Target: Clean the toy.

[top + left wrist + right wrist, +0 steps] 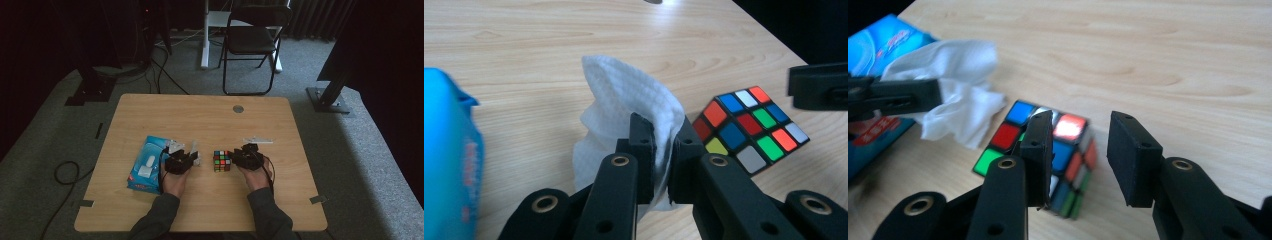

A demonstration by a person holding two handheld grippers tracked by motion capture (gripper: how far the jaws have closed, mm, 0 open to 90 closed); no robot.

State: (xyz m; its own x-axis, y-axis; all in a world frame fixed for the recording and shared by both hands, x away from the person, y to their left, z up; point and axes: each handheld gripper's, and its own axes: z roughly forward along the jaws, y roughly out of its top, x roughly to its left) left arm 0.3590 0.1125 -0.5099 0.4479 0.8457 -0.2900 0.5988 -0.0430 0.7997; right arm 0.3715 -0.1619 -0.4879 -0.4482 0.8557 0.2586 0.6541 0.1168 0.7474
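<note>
A white tissue is pinched tight in the left gripper, just beside the blue tissue pack. The colourful cube is tipped up on the table, between the right gripper's parted jaws.

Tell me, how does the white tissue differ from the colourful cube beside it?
The tissue is soft, crumpled and plain white; the cube is hard, square-edged and chequered in many colours. The tissue is pinched in the left gripper, off the table; the cube sits on the table, the right gripper's jaws open around it. Both lie between the person's hands.
</note>
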